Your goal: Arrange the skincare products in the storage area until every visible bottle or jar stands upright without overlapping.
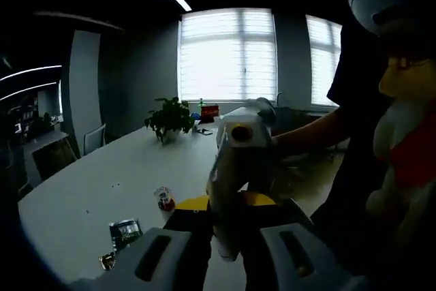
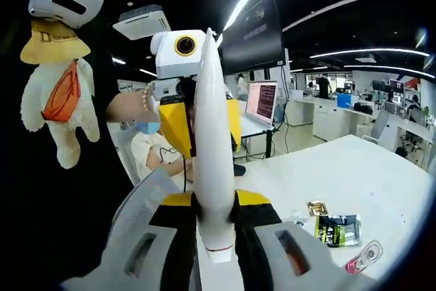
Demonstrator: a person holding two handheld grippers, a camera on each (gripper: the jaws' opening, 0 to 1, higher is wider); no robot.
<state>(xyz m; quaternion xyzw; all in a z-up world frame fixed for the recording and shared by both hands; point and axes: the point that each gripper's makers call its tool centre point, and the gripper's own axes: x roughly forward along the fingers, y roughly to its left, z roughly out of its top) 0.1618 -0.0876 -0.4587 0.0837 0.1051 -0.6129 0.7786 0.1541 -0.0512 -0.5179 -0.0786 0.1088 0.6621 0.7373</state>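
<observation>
White tube [image 2: 212, 155] stands clamped between both tongs [image 2: 216, 247], cap down.

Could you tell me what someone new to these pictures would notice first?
A tall white tube stands clamped between the right gripper's jaws, dead centre in the right gripper view. A plush duck in a yellow hat hangs at upper left. In the left gripper view, bright windows glow behind a potted plant on the white table.

In the left gripper view the white tube [image 1: 235, 189] is smeared by blur at lower centre, its lower end hidden between the jaws, while in the right gripper view the small packet [image 2: 337, 230] on the table [image 2: 354, 175] has print too small to read.
</observation>
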